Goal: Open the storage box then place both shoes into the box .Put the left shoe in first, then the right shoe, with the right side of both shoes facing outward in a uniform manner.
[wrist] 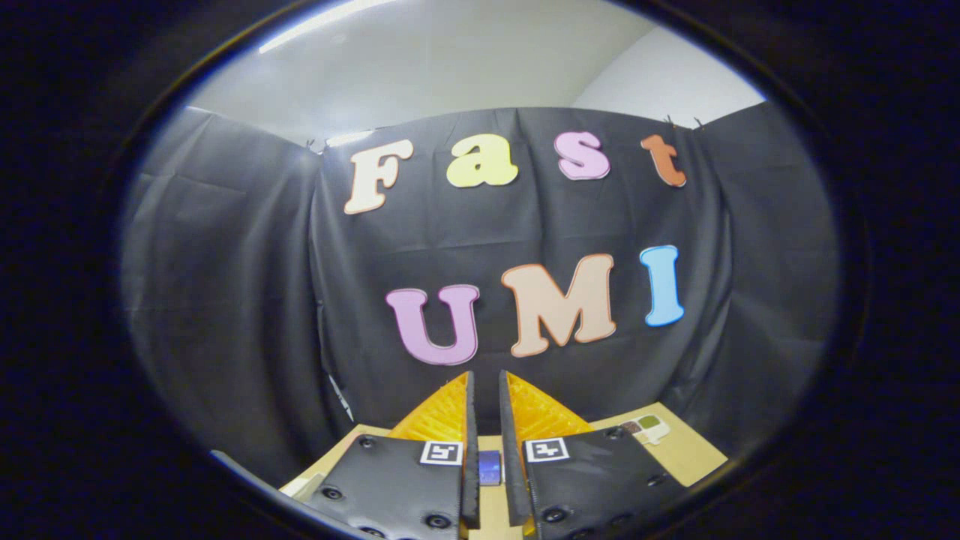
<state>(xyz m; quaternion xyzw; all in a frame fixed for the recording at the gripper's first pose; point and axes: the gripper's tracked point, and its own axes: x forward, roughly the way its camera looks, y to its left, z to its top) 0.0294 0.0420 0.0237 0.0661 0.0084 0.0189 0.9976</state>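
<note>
My gripper is raised and points at the black cloth wall of the booth. Its two orange fingers with black pads stand almost together, with only a narrow slit between them and nothing held. Low in that slit a small blue thing shows; I cannot tell what it is. Below the fingers lies the tan tabletop.
A small card with coloured patches lies on the table just right of the fingers, near the wall. The black cloth wall closes the booth behind and on both sides. A pale strip lies at the table's left corner.
</note>
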